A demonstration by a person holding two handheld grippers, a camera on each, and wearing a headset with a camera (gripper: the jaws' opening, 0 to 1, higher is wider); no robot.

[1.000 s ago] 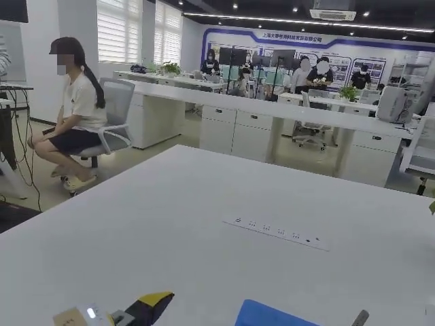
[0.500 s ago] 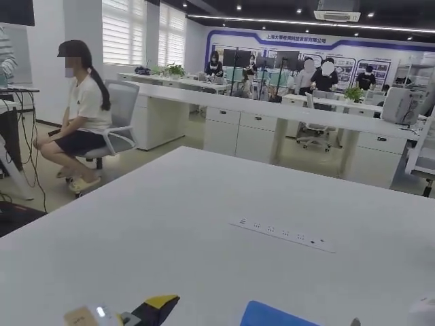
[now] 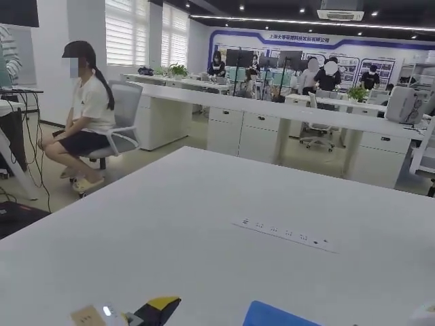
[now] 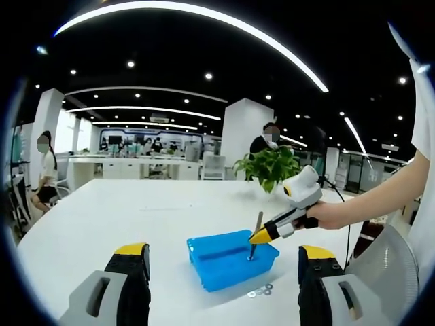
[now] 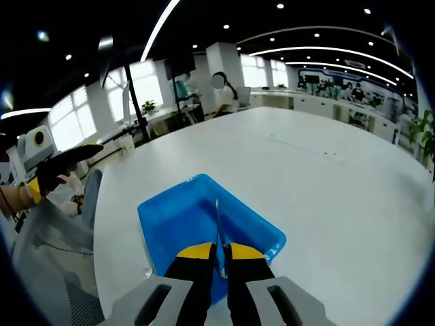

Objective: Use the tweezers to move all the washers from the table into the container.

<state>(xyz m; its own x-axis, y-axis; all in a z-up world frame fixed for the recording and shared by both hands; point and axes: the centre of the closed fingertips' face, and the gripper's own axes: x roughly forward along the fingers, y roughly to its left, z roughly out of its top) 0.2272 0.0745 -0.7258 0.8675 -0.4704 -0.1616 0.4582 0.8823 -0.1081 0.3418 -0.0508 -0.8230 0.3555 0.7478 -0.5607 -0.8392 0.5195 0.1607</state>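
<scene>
my right claw (image 5: 219,252) is clenched on the tweezers (image 5: 217,219), pinched between its yellow tips. the tweezers stick straight out over the blue container (image 5: 166,217). in the left gripper view the tweezer tip pokes down inside the container, toward its right end. can't tell if there's anything in the tip, way too small. my left claw (image 4: 223,263) is released, jaws wide apart, and the container shows between them in that view. the container sits on the white surface (image 4: 136,210) near the edge on my side. the washers (image 4: 261,291) are a little cluster lying on the surface just beside the container's near corner, outside it. the head view looks out across the surface, catching a blue corner of the container at the bottom and a power strip (image 3: 285,235) further out.
</scene>
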